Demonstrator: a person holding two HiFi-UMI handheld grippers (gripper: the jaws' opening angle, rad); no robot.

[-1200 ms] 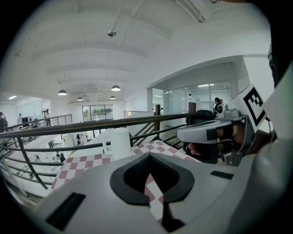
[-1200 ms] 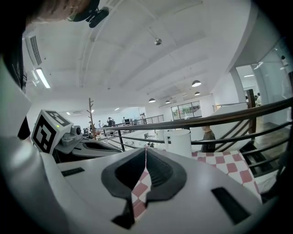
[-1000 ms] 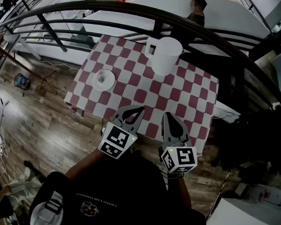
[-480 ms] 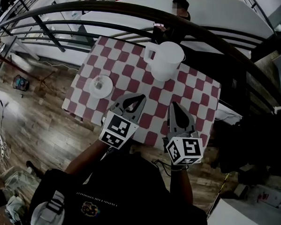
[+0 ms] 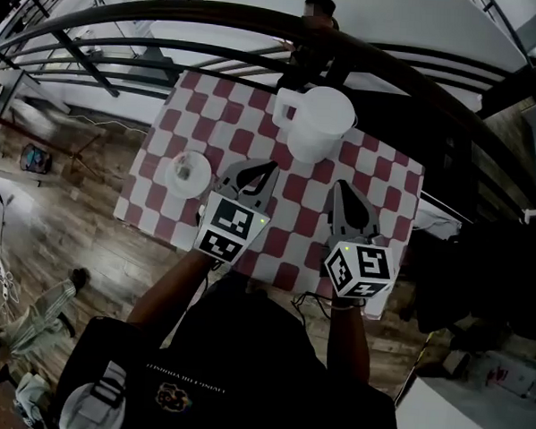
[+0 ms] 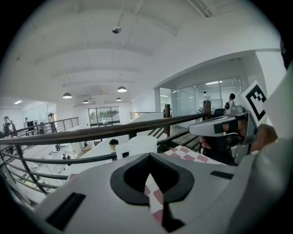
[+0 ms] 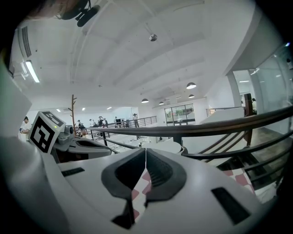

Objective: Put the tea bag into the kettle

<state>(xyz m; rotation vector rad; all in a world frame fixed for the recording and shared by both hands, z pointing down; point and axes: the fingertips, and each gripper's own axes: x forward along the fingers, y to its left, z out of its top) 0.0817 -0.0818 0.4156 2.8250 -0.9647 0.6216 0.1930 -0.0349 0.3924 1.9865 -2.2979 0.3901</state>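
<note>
A white kettle (image 5: 316,122) with its handle to the left stands at the far side of the red-and-white checked table (image 5: 390,184). Left of it lies a small white saucer (image 5: 189,173) with a small pale thing on it, too small to make out. My left gripper (image 5: 270,169) hangs shut and empty over the cloth, between the saucer and the kettle. My right gripper (image 5: 341,185) is shut and empty too, just right of the kettle's base. The kettle (image 6: 137,146) shows beyond the left gripper (image 6: 148,156), and the kettle (image 7: 170,146) beyond the right gripper (image 7: 145,151).
A dark curved railing (image 5: 260,25) runs right behind the table, with a person (image 5: 318,9) beyond it. Wooden floor (image 5: 61,234) lies to the left, below the table's edge. Dark clutter and a white box stand at the right.
Both grippers have moved forward from the table's near edge over the cloth, toward the kettle. They have stayed shut. The person behind the railing has shifted left.
</note>
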